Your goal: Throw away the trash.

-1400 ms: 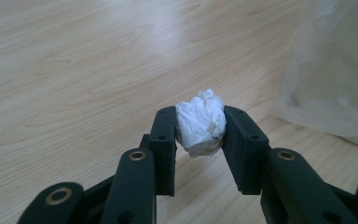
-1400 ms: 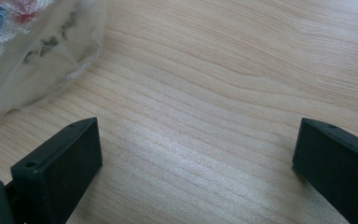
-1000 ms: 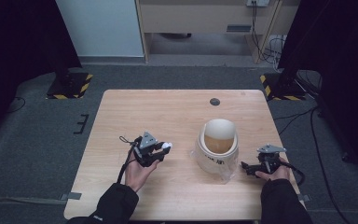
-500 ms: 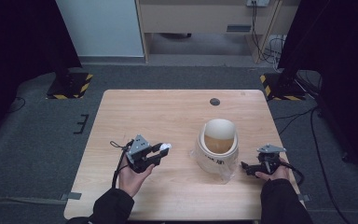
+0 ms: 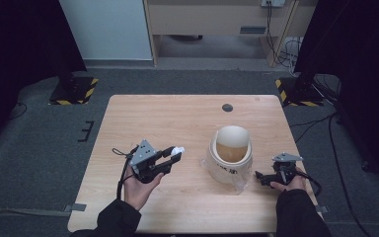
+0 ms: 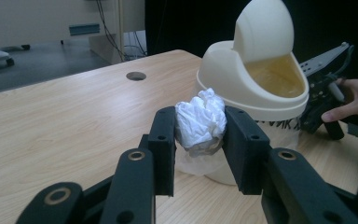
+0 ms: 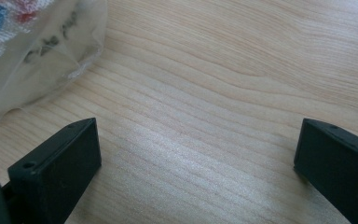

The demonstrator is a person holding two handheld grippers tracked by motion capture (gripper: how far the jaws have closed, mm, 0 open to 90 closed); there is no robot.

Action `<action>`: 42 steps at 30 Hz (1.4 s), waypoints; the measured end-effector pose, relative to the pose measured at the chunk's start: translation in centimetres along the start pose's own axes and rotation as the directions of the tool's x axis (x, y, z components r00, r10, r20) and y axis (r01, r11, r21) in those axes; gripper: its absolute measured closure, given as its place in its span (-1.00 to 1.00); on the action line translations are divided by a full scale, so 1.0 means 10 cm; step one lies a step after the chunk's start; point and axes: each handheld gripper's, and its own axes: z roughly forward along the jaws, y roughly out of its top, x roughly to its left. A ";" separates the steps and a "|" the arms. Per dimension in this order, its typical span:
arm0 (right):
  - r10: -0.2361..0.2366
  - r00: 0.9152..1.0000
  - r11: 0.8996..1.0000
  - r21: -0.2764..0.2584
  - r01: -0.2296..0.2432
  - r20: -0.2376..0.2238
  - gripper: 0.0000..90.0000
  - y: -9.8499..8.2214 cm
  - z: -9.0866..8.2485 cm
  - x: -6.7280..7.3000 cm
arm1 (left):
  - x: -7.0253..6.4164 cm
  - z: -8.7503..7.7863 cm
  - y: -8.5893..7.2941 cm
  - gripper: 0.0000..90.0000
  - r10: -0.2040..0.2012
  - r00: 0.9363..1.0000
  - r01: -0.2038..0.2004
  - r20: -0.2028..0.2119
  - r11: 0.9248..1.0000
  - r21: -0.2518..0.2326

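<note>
Jaws first: left gripper (image 6: pixel 200 140) pinches a crumpled white paper wad (image 6: pixel 201 120); right gripper (image 7: pixel 196 168) has its jaws spread wide over bare wood, holding nothing. Light wooden table (image 5: pixel 177 118) carries a cream plastic swing-lid bin (image 5: pixel 232 150) lined with a clear bag, standing between the two grippers. Wad is clear of the table, near the bin's left side, not yet over its opening. Judgement: pick-up done; carry to the opening and release remain.
</note>
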 end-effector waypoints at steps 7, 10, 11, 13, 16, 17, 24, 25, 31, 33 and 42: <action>0.000 1.000 1.000 0.000 0.000 0.000 -0.98 0.00 0.00 0.00 | -0.06 -0.02 0.06 0.45 0.011 1.000 -0.010 0.013 1.000 -0.022; 0.000 1.000 1.000 0.000 0.000 0.001 -0.98 0.00 0.00 0.00 | -0.09 -0.02 0.09 0.45 0.017 1.000 -0.017 0.020 0.999 -0.031; 0.000 1.000 1.000 0.000 0.000 0.001 -0.98 0.00 0.00 0.00 | -0.10 -0.03 0.10 0.45 0.017 1.000 -0.016 0.024 0.999 -0.035; 0.000 1.000 1.000 0.000 0.000 0.001 -0.98 0.00 0.00 0.00 | -0.13 -0.02 0.11 0.45 0.025 0.999 -0.024 0.030 0.999 -0.038; 0.000 1.000 1.000 0.000 0.000 0.000 -0.98 0.00 0.00 0.00 | -0.18 -0.01 0.13 0.45 0.035 0.999 -0.034 0.040 0.998 -0.043; 0.000 1.000 1.000 0.000 0.000 0.001 -0.98 0.00 0.00 0.00 | -0.20 -0.01 0.14 0.45 0.037 0.998 -0.035 0.045 0.998 -0.045; 0.000 1.000 1.000 0.000 0.000 0.001 -0.98 0.00 0.00 0.00 | -0.31 0.09 0.14 0.44 0.053 0.995 -0.050 0.079 0.998 -0.038; 0.002 1.000 1.000 0.001 -0.002 0.000 -0.98 0.00 0.00 0.00 | -0.32 0.10 0.15 0.44 0.055 0.995 -0.053 0.082 0.998 -0.036; 0.000 1.000 1.000 0.000 0.000 0.001 -0.98 0.00 0.00 0.00 | -0.41 0.21 0.18 0.44 0.070 0.992 -0.066 0.106 0.997 -0.034; 0.000 1.000 1.000 0.000 0.000 0.000 -0.98 0.00 0.00 0.00 | -0.43 0.25 0.18 0.44 0.071 0.991 -0.067 0.113 0.997 -0.030; 0.000 1.000 1.000 -0.001 0.000 0.001 -0.98 0.00 0.00 0.00 | -0.55 0.47 0.20 0.44 0.083 0.986 -0.082 0.146 0.997 -0.016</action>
